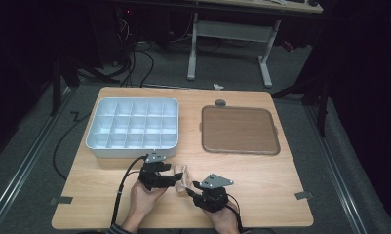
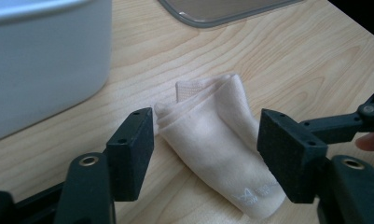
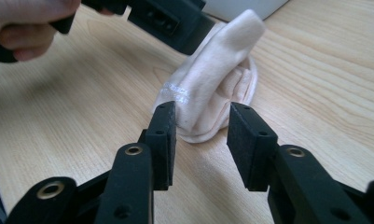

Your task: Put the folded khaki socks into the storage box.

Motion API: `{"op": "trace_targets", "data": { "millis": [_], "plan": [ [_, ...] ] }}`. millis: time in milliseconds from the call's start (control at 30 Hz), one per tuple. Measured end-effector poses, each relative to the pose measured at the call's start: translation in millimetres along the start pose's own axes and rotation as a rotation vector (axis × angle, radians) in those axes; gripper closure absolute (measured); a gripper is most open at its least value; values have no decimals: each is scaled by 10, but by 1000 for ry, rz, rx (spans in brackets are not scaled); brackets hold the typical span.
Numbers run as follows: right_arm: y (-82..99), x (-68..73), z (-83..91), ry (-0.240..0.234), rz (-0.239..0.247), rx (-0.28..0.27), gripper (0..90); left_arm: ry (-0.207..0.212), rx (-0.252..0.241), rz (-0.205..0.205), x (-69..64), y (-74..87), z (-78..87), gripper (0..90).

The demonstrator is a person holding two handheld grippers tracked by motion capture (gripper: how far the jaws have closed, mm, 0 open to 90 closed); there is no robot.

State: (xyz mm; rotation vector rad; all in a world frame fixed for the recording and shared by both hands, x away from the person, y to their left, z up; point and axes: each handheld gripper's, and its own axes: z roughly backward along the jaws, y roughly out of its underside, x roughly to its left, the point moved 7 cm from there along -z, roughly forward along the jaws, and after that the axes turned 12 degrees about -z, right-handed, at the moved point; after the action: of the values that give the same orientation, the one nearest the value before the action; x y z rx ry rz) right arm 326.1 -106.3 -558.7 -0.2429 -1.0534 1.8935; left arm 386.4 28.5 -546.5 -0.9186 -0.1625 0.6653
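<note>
A folded cream sock point(image 2: 217, 140) lay on the wooden table point(image 1: 261, 180) just in front of the grey divided box point(image 1: 133, 127); the left gripper point(image 2: 205, 144) stood wide around it, pads clear; the right gripper point(image 3: 201, 135) — half open — sat at its end, gripping nothing.

Pale cream folded fabric sock point(image 2: 217, 140) with faint, barely legible white print; black two-jaw grippers; light-grey plastic compartment box point(image 1: 133, 126); brown square tray point(image 1: 239, 130) with grey rim; light woodgrain table point(image 1: 281, 180)
</note>
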Motion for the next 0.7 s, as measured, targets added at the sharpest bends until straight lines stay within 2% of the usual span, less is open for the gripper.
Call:
{"op": "trace_targets", "data": {
  "millis": [100, 133, 267, 433, 600, 633, 700],
  "plan": [
    [-7, -9, 46, -2, -4, -13, 624, -3, -4, 11, -3, 3, 3, 337],
    [-19, -27, 94, 2, -7, -28, 624, -1, -11, 23, -6, -4, 2, 332],
    [-25, -122, 169, 28, -17, -44, 624, -1, 0, 25, -22, -3, -33, 320],
    [-16, -380, 264, 83, -60, -61, 622, -5, 23, 34, -34, 2, -121, 323],
    [-3, -674, 368, 165, -88, -75, 609, -14, 51, 32, -48, 24, -213, 330],
    [-3, -674, 368, 165, -88, -75, 609, -14, 51, 32, -48, 24, -213, 330],
    [18, -835, 401, 211, -103, -80, 598, -17, 63, 36, -54, 35, -247, 336]
  ]
}}
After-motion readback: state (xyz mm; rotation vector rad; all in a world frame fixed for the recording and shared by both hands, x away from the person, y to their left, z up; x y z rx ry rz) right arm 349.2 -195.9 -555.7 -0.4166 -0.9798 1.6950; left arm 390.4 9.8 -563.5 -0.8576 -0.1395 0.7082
